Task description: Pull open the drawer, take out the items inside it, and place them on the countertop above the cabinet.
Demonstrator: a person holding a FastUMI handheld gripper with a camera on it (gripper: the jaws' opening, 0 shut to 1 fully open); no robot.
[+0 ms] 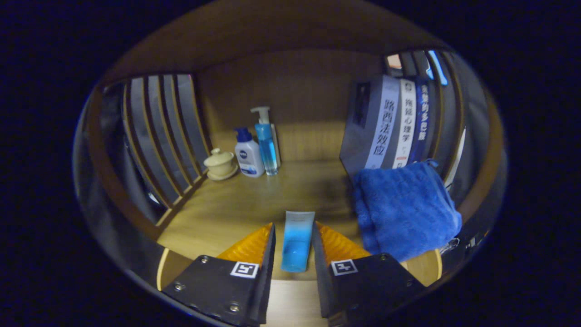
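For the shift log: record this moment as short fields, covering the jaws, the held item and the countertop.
gripper: jaws closed on the blue tube
blue tube: between the jaws, over the countertop
countertop: wooden
back left: lidded cup, white bottle, blue pump bottle
right: blue towel in front of upright books

Tool (pixel 293 240) fingers narrowly parted, level.

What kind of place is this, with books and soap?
Probably a wooden countertop nook at home. Books stand beside a blue towel, pump bottles and a lidded cup sit at the back. The gripper holds a blue tube.
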